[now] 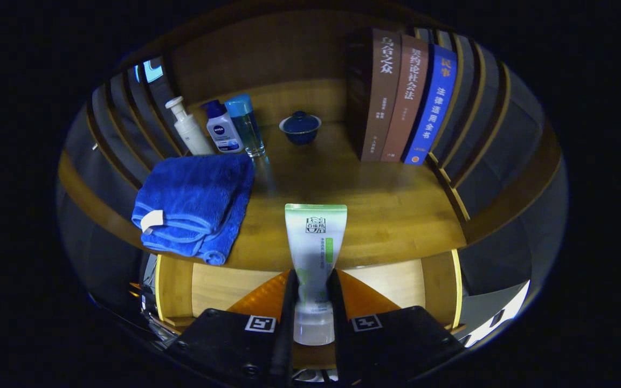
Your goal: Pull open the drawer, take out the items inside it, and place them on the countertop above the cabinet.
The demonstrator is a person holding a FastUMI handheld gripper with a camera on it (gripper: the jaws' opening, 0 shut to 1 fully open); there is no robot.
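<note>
We have the tube [315, 253] pinched between both fingers of the gripper [314, 302], which press on its lower body just above the clear cap. The flat crimped end points forward, reaching over the front edge of the countertop [386, 205]. Below the fingers the drawer [219, 285] stands open, and we see only bare wood in the part of it that shows.

The tube looks light to us, a soft plastic squeeze tube, so weight is not the worry. Its skin seems smooth and a little slick, and the body gives under pressure; we judge that a hard squeeze near the middle would dent it and push the contents toward the cap. Holding it low, near the stiffer shoulder by the cap, is the sounder place, and that is where we have it. It is not fragile; a short drop onto wood would probably do no harm.

On the countertop a folded blue towel [194, 207] lies to the left, bottles [219, 129] stand behind it, a small lidded cup [300, 127] sits at the back and books [405, 99] stand to the right. The open patch just ahead of the fingers suits laying the tube flat.
</note>
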